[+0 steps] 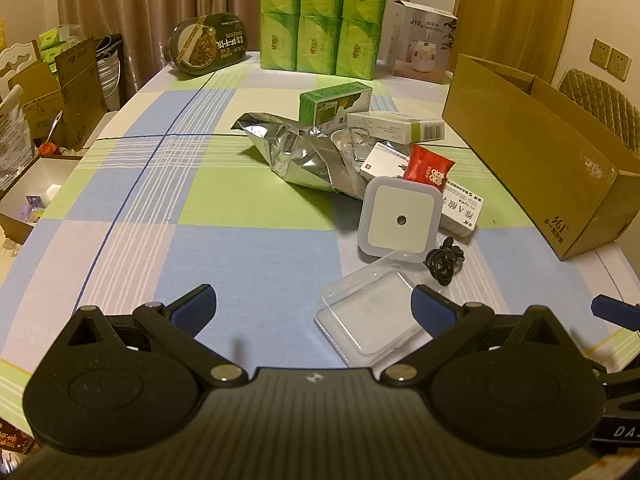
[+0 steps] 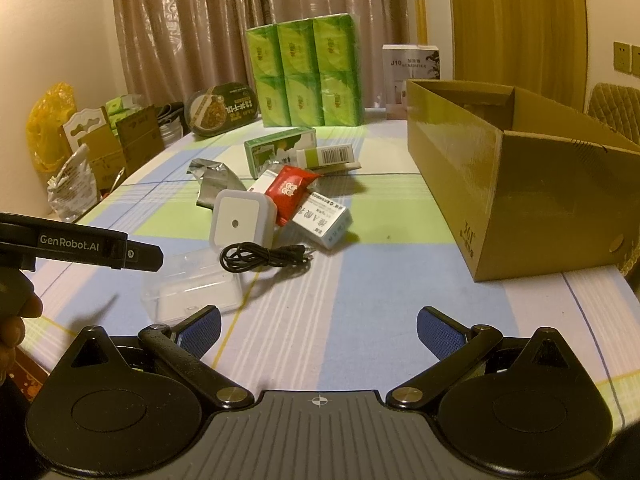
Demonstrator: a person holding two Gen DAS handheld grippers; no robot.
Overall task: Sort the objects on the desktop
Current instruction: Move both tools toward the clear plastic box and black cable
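A heap of small items lies mid-table: a crumpled silver foil bag (image 1: 304, 156), a green box (image 1: 334, 102), a white-green box (image 1: 396, 127), a red snack packet (image 1: 428, 168), a white medicine box (image 2: 324, 220), a square white night light (image 1: 400, 220), a coiled black cable (image 2: 260, 258) and a clear plastic case (image 1: 368, 318). My left gripper (image 1: 314, 310) hovers open just before the clear case, nothing between its fingers. My right gripper (image 2: 318, 330) is open over bare cloth, the case at its left fingertip. An open cardboard box (image 2: 520, 184) stands to the right.
Stacked green tissue packs (image 1: 322, 16), a dark oval food tub (image 1: 208, 44) and a white humidifier carton (image 1: 424, 40) line the table's far edge. Cardboard boxes and bags (image 1: 60, 92) crowd the floor left of the table. A person's hand (image 2: 16, 312) holds the left gripper.
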